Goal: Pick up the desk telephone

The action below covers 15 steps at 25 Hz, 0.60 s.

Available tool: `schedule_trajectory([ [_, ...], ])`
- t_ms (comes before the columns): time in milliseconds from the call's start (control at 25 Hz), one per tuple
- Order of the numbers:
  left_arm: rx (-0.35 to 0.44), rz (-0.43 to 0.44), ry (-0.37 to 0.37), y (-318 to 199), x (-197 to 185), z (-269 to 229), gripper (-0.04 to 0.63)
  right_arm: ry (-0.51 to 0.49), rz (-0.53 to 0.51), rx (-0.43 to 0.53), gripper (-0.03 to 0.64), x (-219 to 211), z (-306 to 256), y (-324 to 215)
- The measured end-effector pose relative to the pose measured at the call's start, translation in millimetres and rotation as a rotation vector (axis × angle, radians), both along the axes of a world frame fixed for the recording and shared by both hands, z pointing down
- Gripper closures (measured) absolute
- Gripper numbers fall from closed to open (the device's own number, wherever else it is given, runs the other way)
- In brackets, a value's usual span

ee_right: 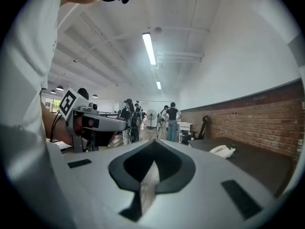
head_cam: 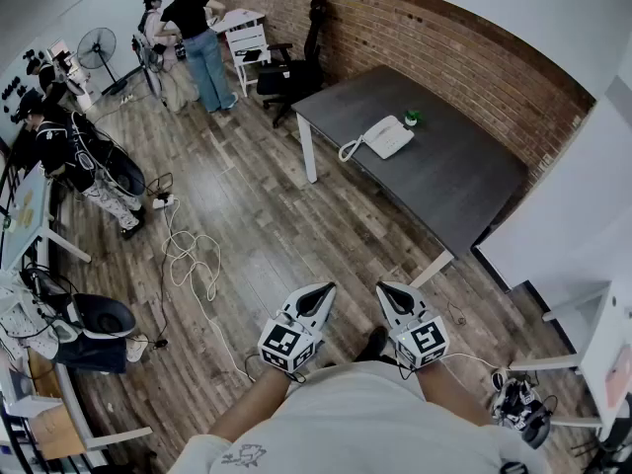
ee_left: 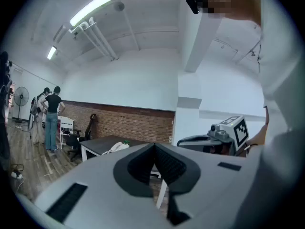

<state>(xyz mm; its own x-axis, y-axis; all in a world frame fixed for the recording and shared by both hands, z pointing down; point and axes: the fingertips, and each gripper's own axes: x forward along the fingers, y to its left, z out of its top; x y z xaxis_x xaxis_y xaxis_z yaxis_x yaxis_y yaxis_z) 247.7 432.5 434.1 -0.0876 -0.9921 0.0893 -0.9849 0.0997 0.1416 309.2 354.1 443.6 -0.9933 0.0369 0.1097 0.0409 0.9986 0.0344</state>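
A white desk telephone (head_cam: 385, 136) with a coiled cord lies on the dark table (head_cam: 454, 181) by the brick wall, far from both grippers. It also shows small in the left gripper view as the telephone (ee_left: 117, 147) and in the right gripper view as the telephone (ee_right: 223, 150). My left gripper (head_cam: 323, 288) and right gripper (head_cam: 386, 287) are held close to my body above the wood floor, side by side. Both are shut with nothing between the jaws. The left gripper (ee_left: 155, 146) and the right gripper (ee_right: 154, 142) both point level across the room.
A small green object (head_cam: 412, 118) sits beside the telephone. A black office chair (head_cam: 291, 67) stands at the table's far end. Cables (head_cam: 188, 260) trail over the floor. Several people stand at the far left, near a fan (head_cam: 97, 47). White desks (head_cam: 20, 225) line the left side.
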Motion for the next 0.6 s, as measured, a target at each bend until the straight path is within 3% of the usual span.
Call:
schedule_trajectory([
  [600, 0.000, -0.042, -0.004, -51, -33, 10, 0.584, 0.008, -0.011, -0.016, 0.612, -27, 9, -59],
])
